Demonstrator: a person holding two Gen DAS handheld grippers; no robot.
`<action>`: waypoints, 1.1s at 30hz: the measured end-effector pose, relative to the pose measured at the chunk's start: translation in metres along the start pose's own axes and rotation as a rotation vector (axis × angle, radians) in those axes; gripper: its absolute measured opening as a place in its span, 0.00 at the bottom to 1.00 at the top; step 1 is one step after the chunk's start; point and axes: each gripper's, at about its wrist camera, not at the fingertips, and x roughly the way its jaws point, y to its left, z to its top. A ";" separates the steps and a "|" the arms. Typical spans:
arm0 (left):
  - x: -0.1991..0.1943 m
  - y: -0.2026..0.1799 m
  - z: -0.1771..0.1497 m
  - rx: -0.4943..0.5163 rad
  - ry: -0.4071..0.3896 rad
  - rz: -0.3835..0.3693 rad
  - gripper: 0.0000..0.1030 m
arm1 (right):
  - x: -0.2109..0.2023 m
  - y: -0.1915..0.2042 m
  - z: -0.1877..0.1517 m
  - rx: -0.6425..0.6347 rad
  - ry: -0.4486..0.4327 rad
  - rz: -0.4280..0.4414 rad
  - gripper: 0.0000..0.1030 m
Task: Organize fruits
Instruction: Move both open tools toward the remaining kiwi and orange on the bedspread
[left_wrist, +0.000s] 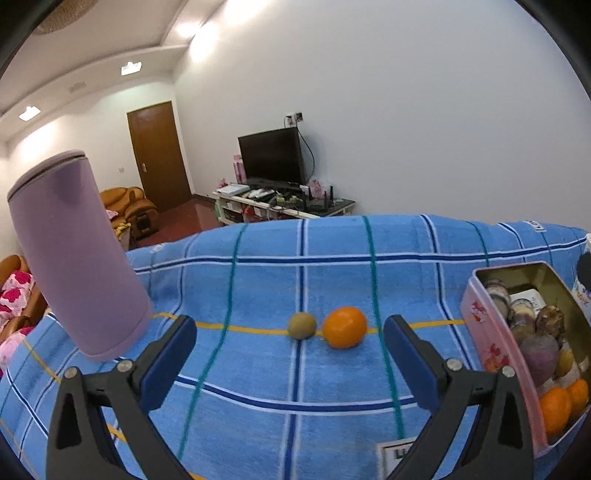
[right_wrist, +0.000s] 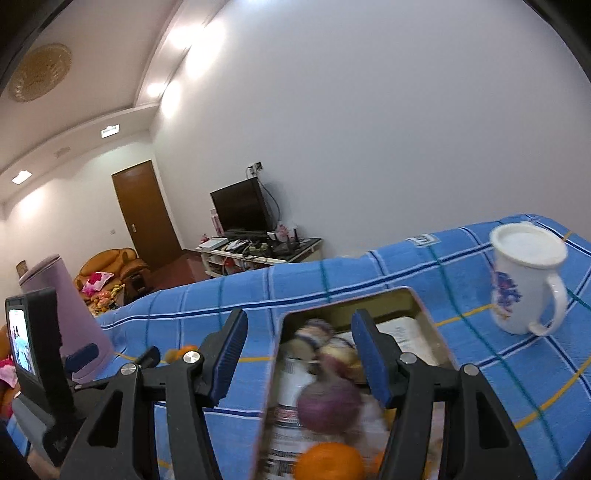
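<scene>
- While both tools gape empty, left gripper (left_wrist: 290, 345) faces orange (left_wrist: 344, 327) touching kiwi (left_wrist: 302, 325) on blue cloth (left_wrist: 258, 280).
- Right gripper (right_wrist: 299, 354) — over tin (right_wrist: 424, 314); blurred contents, perhaps fruit.

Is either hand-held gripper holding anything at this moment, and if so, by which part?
Nothing is held. The left hand-held gripper is open before the orange; the right hand-held gripper is open above the tin.

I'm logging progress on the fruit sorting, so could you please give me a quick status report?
Left gripper open, empty, facing orange and kiwi on the blue cloth. Right gripper open, empty, over the tin holding fruit. Path clear.
</scene>
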 end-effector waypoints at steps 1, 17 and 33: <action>0.000 0.003 0.000 -0.002 -0.005 0.001 1.00 | 0.003 0.007 -0.001 -0.009 0.003 0.007 0.59; 0.040 0.082 0.000 -0.036 0.081 0.265 1.00 | 0.065 0.086 -0.023 -0.128 0.186 0.080 0.59; 0.055 0.102 -0.002 -0.067 0.138 0.287 1.00 | 0.173 0.140 -0.043 -0.239 0.481 0.135 0.48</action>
